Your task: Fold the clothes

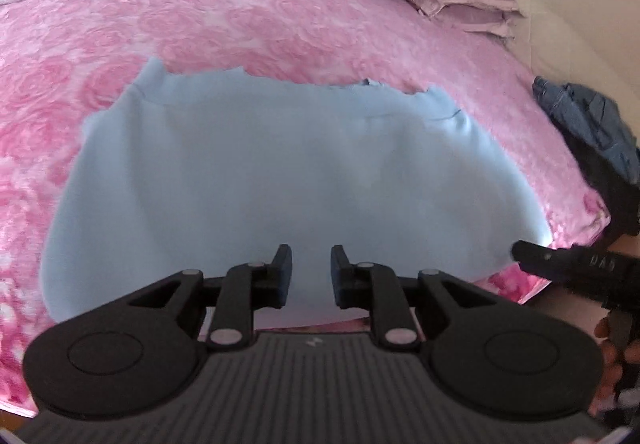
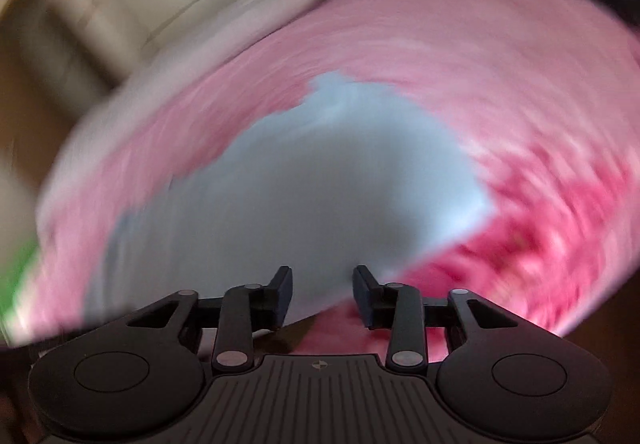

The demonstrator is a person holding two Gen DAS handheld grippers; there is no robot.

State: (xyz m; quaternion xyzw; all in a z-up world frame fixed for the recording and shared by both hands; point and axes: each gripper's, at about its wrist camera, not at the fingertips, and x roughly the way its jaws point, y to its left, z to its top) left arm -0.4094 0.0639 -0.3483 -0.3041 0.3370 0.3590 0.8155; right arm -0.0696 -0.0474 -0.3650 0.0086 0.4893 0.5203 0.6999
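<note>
Left wrist view is showing the pale blue garment [image 1: 272, 172] lying spread flat on the pink rose blanket [image 1: 280, 28]. The left gripper [image 1: 311, 272] is hovering over its near edge, jaws parted, gripping nothing. The right gripper [image 2: 322, 296] is blurring over the garment's corner, jaws standing wider, nothing pinched. Denim clothes [image 1: 592, 124] are sitting at the bed's right edge.

Your right claw [image 2: 322, 294] hangs with jaws apart over the near edge of the pale blue fabric garment [image 2: 304, 196], which lies on the blurred pink rose-patterned bed blanket [image 2: 460, 68]; nothing is gripped.
</note>
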